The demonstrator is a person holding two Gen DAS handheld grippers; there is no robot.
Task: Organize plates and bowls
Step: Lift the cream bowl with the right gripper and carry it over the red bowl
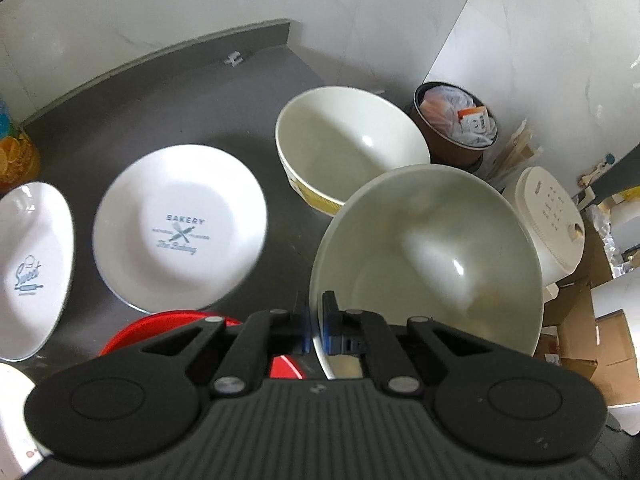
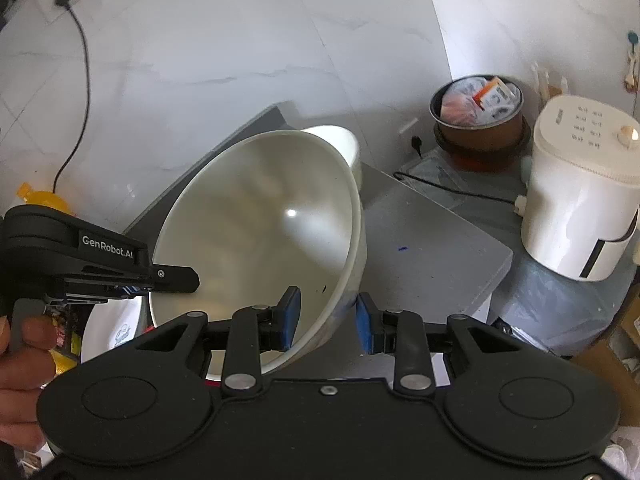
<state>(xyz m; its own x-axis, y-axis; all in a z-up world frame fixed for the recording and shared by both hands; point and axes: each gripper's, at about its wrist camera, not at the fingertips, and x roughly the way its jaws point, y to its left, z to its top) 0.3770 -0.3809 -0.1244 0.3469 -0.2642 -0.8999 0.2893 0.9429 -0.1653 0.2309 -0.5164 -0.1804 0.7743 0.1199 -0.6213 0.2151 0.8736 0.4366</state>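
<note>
Bowl (image 1: 432, 256), glossy cream ceramic, round, pinched at its rim.

Ahead of your left gripper (image 1: 316, 326) runs a dark grey countertop (image 1: 160, 96), ending at a raised grey lip against the marble wall. Directly ahead and slightly left of that gripper lies a white "BAKERY" plate (image 1: 180, 226), flat on the counter. Further left sits an oval white "Sweet" dish (image 1: 32, 268). A red plate (image 1: 160, 326) shows just under the gripper's left finger. Ahead and to the right stands a cream bowl with a yellow band (image 1: 348, 144) on the surface. Far left, at the counter's edge, stands a bottle with an orange label (image 1: 16, 156).
</note>
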